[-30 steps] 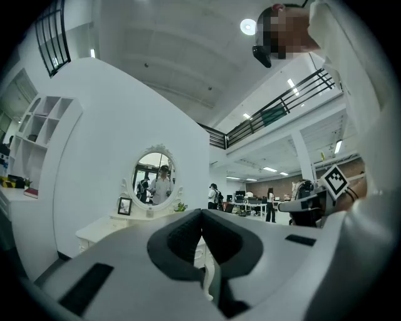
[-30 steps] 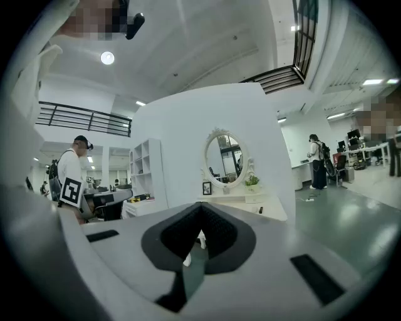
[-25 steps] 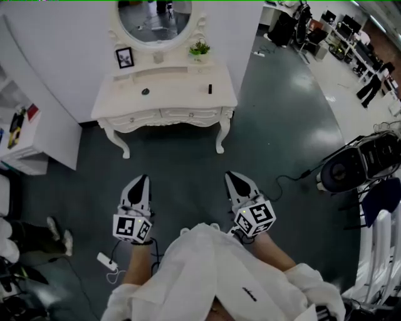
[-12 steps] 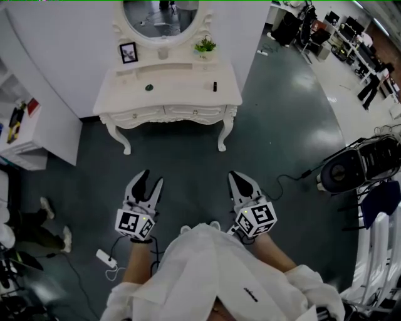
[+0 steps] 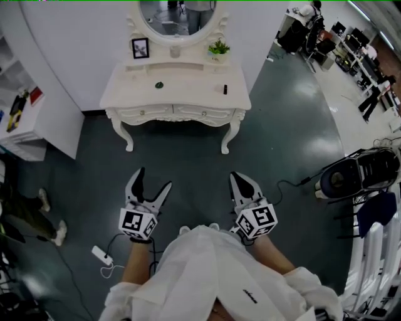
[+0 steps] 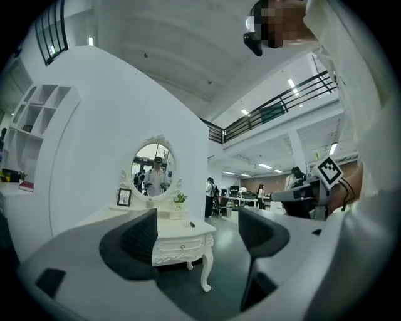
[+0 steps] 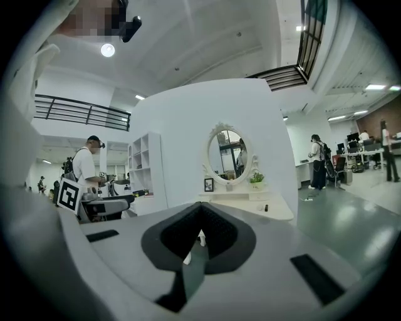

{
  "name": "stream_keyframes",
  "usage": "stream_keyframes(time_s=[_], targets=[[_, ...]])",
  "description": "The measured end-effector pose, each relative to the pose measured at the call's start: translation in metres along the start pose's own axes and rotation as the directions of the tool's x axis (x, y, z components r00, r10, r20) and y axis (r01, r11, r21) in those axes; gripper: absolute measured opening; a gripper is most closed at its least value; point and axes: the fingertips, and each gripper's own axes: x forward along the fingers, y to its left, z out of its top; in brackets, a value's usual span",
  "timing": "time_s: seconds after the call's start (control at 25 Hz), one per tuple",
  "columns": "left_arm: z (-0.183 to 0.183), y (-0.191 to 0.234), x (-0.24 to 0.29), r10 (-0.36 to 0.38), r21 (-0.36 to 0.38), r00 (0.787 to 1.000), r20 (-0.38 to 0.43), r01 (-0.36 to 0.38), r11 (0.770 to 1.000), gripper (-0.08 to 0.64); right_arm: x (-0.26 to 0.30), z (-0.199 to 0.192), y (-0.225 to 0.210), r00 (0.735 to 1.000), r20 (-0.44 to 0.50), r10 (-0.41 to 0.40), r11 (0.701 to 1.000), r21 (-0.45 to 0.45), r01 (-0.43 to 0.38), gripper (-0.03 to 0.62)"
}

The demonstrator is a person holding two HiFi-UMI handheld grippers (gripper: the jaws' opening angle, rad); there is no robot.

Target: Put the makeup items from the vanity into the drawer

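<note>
Head view: a white desk [image 5: 188,100] stands against the wall at the top, with an oval mirror [image 5: 178,15], a small picture frame [image 5: 140,47] and a potted plant [image 5: 218,47] along its back. Two makeup items lie on the desk top, well apart: a small round dark item [image 5: 159,84] left of centre and a short dark tube [image 5: 225,89] near the right edge. The two drawer fronts [image 5: 147,113] under the top look closed. Both grippers hang over the dark floor [image 5: 188,163], well short of the desk. The left gripper [image 5: 153,180] has its jaws spread wide, having just been opening, with nothing between them. The right gripper [image 5: 240,182] has its jaws together and holds nothing. A white power strip [image 5: 100,254] lies on the floor at the lower left.

Left gripper view: the left gripper [image 6: 199,235] stands wide open, with only the distant desk [image 6: 182,241] showing in the gap. The mirror [image 6: 153,169] and the dark tube [image 6: 192,224] can be made out; the round item cannot. The right gripper [image 6: 301,195] shows at the right edge.

Right gripper view: the right gripper [image 7: 200,216] is closed and empty. Beyond it the desk [image 7: 276,213] carries the dark tube [image 7: 265,207], and a white shelf [image 7: 143,169] stands to its left.
</note>
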Motion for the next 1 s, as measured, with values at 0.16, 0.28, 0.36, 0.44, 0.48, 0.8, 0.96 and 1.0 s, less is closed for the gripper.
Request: stream_keyframes(time_s=[0.16, 0.28, 0.36, 0.44, 0.48, 0.8, 0.96, 1.0], targets=[[-0.012, 0.019, -0.015, 0.019, -0.017, 1.0, -0.019, -0.02, 1.0, 0.383, 0.008, -0.003, 0.016, 1.0, -0.005, 0.001, 1.0, 0.001, -0.001, 0.017], [-0.021, 0.031, -0.024, 0.037, -0.037, 0.999, -0.038, -0.039, 0.999, 0.383, 0.011, -0.008, 0.023, 1.0, -0.017, -0.002, 1.0, 0.006, 0.002, 0.018], [-0.024, 0.034, -0.025, 0.045, -0.041, 0.998, -0.044, -0.047, 0.998, 0.382, 0.011, -0.01, 0.022, 1.0, -0.023, -0.006, 1.0, 0.008, 0.006, 0.018], [-0.024, 0.035, -0.022, 0.049, -0.052, 0.998, -0.049, -0.052, 0.997, 0.382, 0.013, -0.011, 0.019, 1.0, -0.028, -0.005, 1.0, 0.011, 0.006, 0.018], [-0.024, 0.035, -0.019, 0.05, -0.056, 0.997, -0.052, -0.053, 0.997, 0.382, 0.015, -0.011, 0.017, 1.0, -0.029, -0.005, 1.0, 0.013, 0.005, 0.018], [-0.019, 0.036, 0.018, 0.031, -0.047, 0.998, -0.054, -0.034, 0.998, 0.382, 0.036, -0.011, -0.005, 1.0, -0.019, 0.0, 1.0, 0.03, 0.0, 0.017], [-0.016, 0.044, 0.045, 0.042, -0.038, 0.998, -0.045, -0.044, 0.998, 0.382, 0.06, -0.009, -0.02, 1.0, -0.016, 0.024, 0.999, 0.038, -0.023, 0.018], [-0.016, 0.046, 0.053, 0.043, -0.035, 0.998, -0.048, -0.044, 0.998, 0.382, 0.067, -0.007, -0.025, 0.999, -0.013, 0.031, 0.999, 0.04, -0.03, 0.018]])
